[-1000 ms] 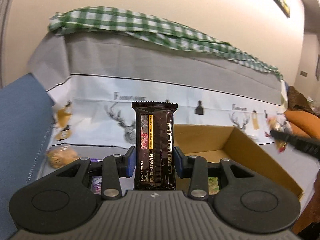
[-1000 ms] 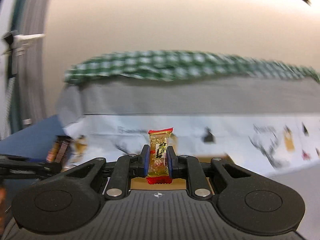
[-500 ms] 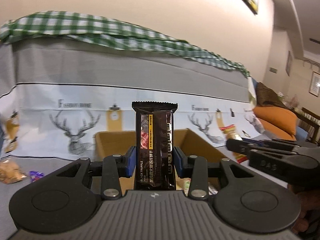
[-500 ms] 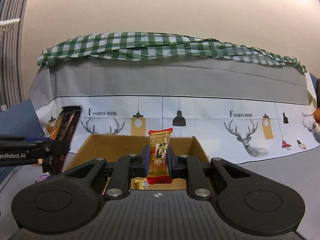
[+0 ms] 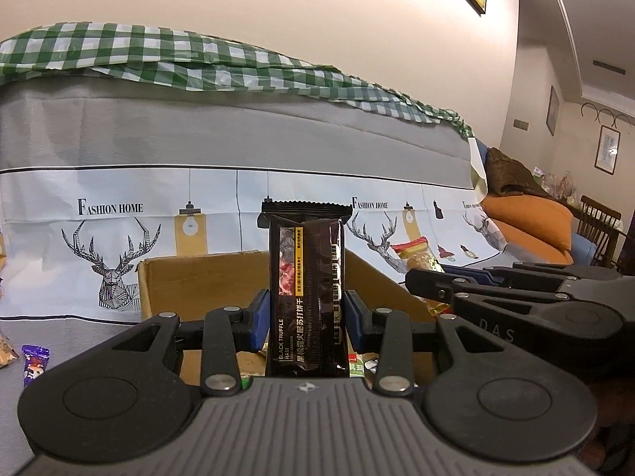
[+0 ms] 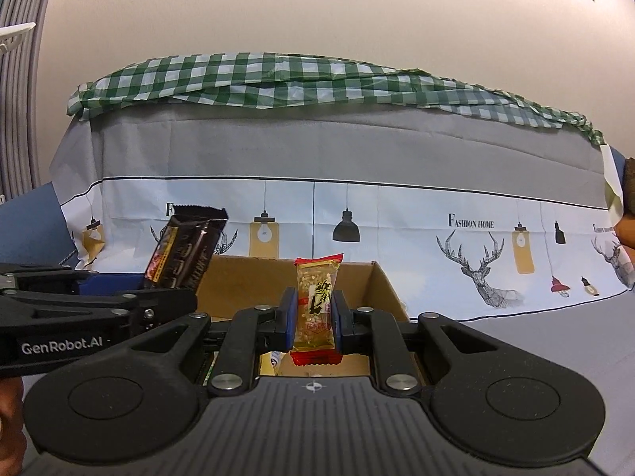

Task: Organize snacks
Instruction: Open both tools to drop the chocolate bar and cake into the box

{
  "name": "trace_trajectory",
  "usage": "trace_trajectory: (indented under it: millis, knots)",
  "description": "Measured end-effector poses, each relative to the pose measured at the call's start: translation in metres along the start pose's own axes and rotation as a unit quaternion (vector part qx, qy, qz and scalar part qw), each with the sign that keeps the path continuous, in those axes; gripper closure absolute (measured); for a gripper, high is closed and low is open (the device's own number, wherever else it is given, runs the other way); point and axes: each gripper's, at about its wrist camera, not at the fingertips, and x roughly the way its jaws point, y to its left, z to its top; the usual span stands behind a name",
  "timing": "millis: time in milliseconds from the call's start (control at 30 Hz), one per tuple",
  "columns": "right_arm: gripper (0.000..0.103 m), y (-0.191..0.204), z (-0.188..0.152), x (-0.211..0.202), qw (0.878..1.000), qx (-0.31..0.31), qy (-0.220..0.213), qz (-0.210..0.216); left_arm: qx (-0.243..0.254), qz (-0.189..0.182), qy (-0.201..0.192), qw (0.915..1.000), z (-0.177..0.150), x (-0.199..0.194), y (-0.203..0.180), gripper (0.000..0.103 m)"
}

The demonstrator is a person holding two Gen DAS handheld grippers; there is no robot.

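My left gripper (image 5: pixel 305 317) is shut on a black cracker packet (image 5: pixel 307 293) that stands upright between its blue pads, over the near side of an open cardboard box (image 5: pixel 190 277). My right gripper (image 6: pixel 314 317) is shut on a small gold and red candy (image 6: pixel 316 309), also held upright above the same box (image 6: pixel 387 289). In the left wrist view the right gripper (image 5: pixel 420 283) comes in from the right with its candy (image 5: pixel 416 256). In the right wrist view the left gripper (image 6: pixel 174 297) comes in from the left with the black packet (image 6: pixel 182 254) tilted.
Several wrapped snacks lie in the box bottom (image 5: pixel 357 365). A purple candy (image 5: pixel 33 363) lies on the grey cloth at the left. Behind the box rises a sofa back (image 6: pixel 317 150) draped with deer-print cloth and a green check cover (image 6: pixel 278 79). An orange cushion (image 5: pixel 532 222) lies far right.
The left gripper has swung right with its packet, bringing the box centred ahead and the right gripper close on its right. The right view has steadied on the box; both grips hold.
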Motion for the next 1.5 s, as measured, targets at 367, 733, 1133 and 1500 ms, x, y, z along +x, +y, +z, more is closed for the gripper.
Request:
trace_trajectory:
  millis: [367,733,1133,1500]
  knots:
    - [0.085,0.007,-0.002,0.000,1.000,-0.008,0.001,0.006,-0.001,0.005,-0.003,1.0000,0.000,-0.002,0.003,0.060]
    - [0.085,0.006,-0.002,0.002,1.000,-0.011,0.002,0.008,-0.006,0.006,-0.005,1.0000,0.000,-0.003,0.003,0.060]
    - [0.085,0.006,-0.002,0.004,1.000,-0.017,0.004,0.011,-0.010,0.007,-0.008,0.9999,0.002,-0.004,0.003,0.060]
    - [0.059,0.004,-0.004,0.015,0.999,-0.010,0.032,0.008,-0.024,0.005,-0.005,0.9997,0.003,-0.005,0.009,0.053]
